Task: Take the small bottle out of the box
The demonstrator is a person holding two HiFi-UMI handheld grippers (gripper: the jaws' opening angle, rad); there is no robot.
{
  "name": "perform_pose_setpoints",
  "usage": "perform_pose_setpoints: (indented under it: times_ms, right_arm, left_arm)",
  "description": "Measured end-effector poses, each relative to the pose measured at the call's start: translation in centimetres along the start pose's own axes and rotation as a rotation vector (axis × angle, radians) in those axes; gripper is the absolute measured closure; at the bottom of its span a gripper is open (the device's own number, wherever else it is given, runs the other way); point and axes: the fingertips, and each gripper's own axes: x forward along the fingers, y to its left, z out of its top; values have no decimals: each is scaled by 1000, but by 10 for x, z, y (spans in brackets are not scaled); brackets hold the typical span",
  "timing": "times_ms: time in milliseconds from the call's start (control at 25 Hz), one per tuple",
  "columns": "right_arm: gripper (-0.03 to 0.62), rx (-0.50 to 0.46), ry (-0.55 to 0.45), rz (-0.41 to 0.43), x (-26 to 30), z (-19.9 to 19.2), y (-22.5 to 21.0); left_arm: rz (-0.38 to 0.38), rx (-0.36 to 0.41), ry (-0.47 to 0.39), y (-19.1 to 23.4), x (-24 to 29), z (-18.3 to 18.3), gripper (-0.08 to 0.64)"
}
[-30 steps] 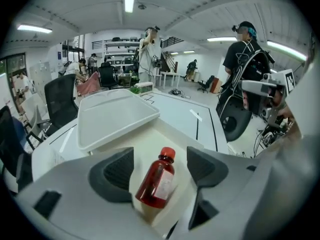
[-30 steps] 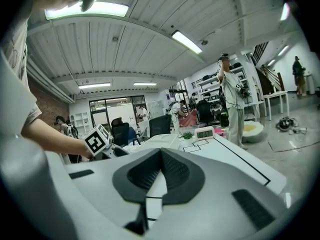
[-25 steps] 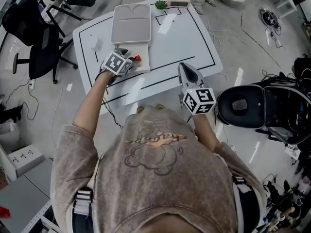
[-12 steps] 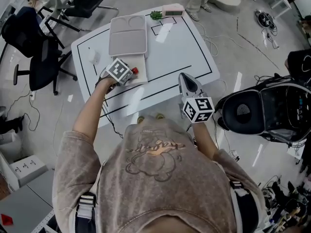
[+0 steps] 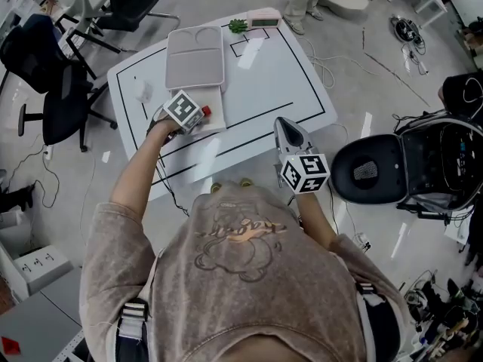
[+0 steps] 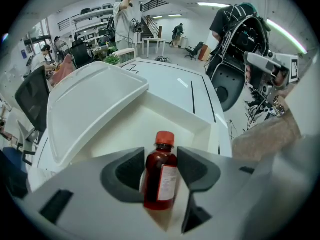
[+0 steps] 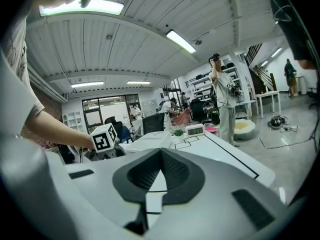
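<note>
A small dark red bottle [image 6: 165,181] with a red cap stands upright inside the open white box [image 6: 175,114]. My left gripper [image 6: 160,159] reaches down into the box. Its jaws have just been closing, and both pads now press the bottle's sides. In the head view the red cap [image 5: 206,111] shows beside the left gripper [image 5: 198,115] at the box's near end. The box's lid [image 5: 196,59] lies folded back behind it. My right gripper [image 5: 285,127] hovers off the table's near right edge, shut with nothing in it; in the right gripper view its pads [image 7: 175,171] meet.
The white table [image 5: 279,74] has black lines marked on it. A small green plant [image 5: 239,26] and a pink clock [image 5: 264,18] sit at its far edge. Black chairs [image 5: 60,74] stand left; a black seat [image 5: 370,168] stands right. Cables lie on the floor.
The left gripper has tipped a little over the box, with the red cap still beside its tip. The right gripper has stayed near the table's edge.
</note>
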Motion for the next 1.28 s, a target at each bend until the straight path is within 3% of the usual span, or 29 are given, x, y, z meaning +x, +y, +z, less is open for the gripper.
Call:
perform_pose_setpoints:
  times_ms: [40, 440, 680, 1280]
  right_arm:
    - [600, 1, 1, 0, -1, -1, 0]
    - [600, 2, 7, 6, -7, -2, 5]
    - [600, 6, 11, 14, -8, -5, 8]
    - [600, -11, 21, 53, -5, -3, 21]
  left_arm:
    - [2, 0, -10, -1, -1, 0, 362]
    - [36, -21, -47, -3, -7, 5, 370]
    - [89, -48, -110, 5, -22, 12, 373]
    - [232, -108, -413, 14, -90, 42, 376]
